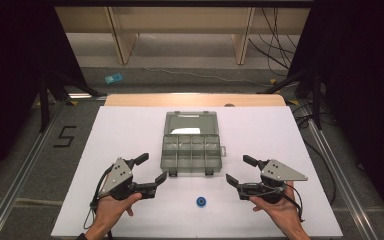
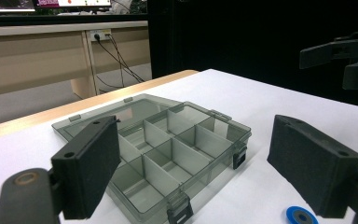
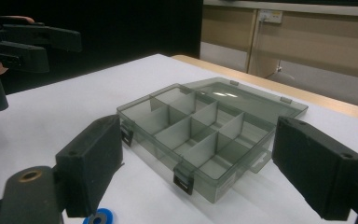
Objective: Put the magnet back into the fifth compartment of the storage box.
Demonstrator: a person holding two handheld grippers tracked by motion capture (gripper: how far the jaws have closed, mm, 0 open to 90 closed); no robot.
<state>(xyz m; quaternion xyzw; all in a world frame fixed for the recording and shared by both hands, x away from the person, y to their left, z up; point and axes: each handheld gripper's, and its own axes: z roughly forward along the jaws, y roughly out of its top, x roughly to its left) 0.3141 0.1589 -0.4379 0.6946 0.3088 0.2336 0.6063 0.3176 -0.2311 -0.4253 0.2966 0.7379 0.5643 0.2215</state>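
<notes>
Smoky plastic organizer box (image 1: 191, 148), lid flung back, compartments bare, between two wide-spread grippers, left (image 1: 151, 169) and right (image 1: 241, 170).

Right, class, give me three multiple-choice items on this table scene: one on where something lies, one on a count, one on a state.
1. Where does the blue disc lie?
A. inside the box
B. on the white table, nearer the person than the box
C. on the open lid

2. How many compartments has the compartment box?
A. four
B. six
C. eight

3. How stands the left hand-held gripper?
A. open, holding nothing
B. shut on the disc
C. shut on the box lid

Answers: 1 B, the disc sits on bare table before the box's latches. 2 C, two rows of four. 3 A, its jaws stand wide apart with nothing between.
</notes>
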